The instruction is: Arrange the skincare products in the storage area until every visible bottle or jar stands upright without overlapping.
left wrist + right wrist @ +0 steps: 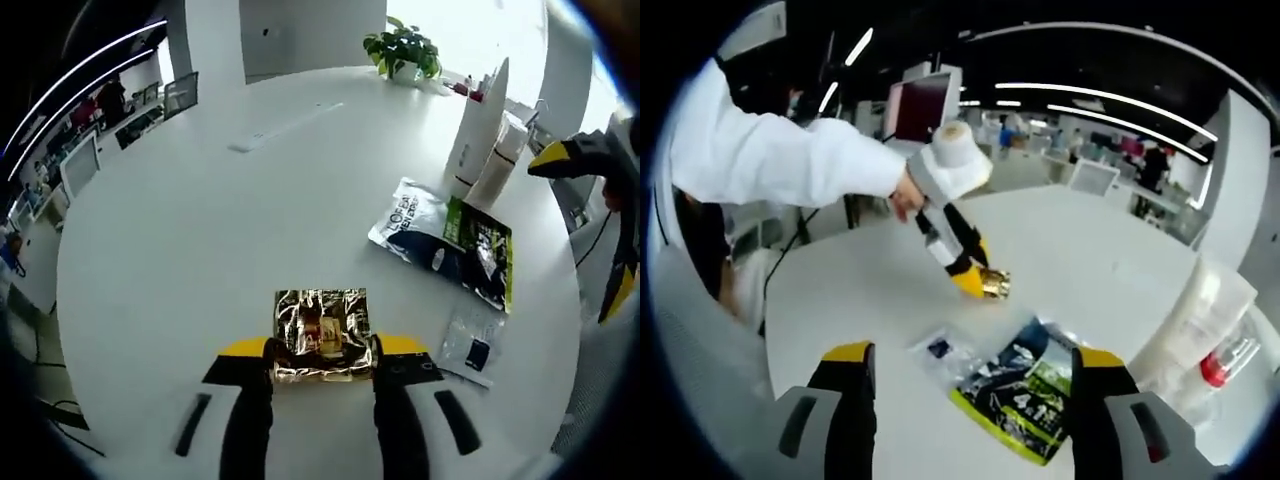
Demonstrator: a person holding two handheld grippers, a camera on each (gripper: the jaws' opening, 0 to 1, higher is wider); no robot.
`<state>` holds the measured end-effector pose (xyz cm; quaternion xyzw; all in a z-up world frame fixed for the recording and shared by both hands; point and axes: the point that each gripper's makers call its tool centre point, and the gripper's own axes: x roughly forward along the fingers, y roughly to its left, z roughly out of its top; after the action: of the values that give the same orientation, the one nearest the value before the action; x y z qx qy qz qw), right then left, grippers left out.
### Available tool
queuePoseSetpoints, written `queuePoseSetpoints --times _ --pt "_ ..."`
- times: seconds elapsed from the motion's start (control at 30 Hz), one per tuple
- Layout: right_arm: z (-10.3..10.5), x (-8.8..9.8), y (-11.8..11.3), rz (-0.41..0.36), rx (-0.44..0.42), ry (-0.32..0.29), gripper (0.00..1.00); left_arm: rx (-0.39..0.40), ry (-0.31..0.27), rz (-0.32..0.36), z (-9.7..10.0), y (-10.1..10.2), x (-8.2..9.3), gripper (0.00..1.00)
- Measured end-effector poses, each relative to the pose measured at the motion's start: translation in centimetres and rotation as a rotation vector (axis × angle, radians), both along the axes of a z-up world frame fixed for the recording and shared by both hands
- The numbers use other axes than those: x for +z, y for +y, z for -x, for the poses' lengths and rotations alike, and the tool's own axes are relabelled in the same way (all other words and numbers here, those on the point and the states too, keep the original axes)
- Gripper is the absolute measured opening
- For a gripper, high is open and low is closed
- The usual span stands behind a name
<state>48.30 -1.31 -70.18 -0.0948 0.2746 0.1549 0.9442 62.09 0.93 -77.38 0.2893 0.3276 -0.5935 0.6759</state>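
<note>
Holding one item, with most of the arranging left to do.
We log the left gripper (322, 362) clenched on a crinkled gold foil sachet (321, 333) low over the round white table (200, 230); the right gripper (975, 385) hangs released above a dark blue and green pouch (1025, 390) lying flat beside a small clear sachet (940, 350). We judge the tall white tube (478, 120) and white bottle (498, 162) already upright, flat packs unsorted.

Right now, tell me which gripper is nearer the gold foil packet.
Left. The left gripper has its jaws closed on the gold foil packet. The right gripper is open and apart from it, above the dark sachet.
</note>
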Motion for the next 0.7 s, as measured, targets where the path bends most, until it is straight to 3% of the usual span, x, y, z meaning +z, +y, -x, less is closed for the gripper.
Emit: queuePoseSetpoints --times 0.07,0.13,0.17,0.2,0.3,0.37,0.5,0.7 --pt "0.0 -0.1 -0.1 0.001 -0.002 0.002 0.78 -0.020 0.000 0.003 0.6 -0.2 0.3 0.32" --pt "0.1 -0.1 -0.2 -0.004 -0.007 0.005 0.78 -0.038 -0.049 0.017 0.3 -0.5 0.8 0.04" --pt "0.0 -0.1 -0.3 -0.014 -0.011 0.004 0.78 -0.056 -0.056 0.079 0.2 -1.7 1.4 0.12" --pt "0.0 0.0 -0.3 -0.027 -0.019 0.002 0.78 -0.037 -0.029 0.030 0.3 -1.0 1.0 0.15" --pt "0.0 0.0 -0.3 -0.036 -0.024 0.006 0.77 -0.068 -0.050 0.013 0.2 -0.9 0.8 0.09" --pt "0.0 -0.1 -0.2 -0.026 -0.018 0.006 0.77 -0.066 -0.060 0.001 -0.3 -0.8 0.3 0.12" --pt "0.0 -0.1 -0.1 -0.023 -0.014 0.007 0.77 -0.055 -0.076 -0.015 -1.1 -0.8 0.1 0.39" --pt "0.0 0.0 -0.2 -0.025 -0.015 0.006 0.77 -0.042 -0.070 -0.038 -1.9 -0.7 -0.6 0.44"
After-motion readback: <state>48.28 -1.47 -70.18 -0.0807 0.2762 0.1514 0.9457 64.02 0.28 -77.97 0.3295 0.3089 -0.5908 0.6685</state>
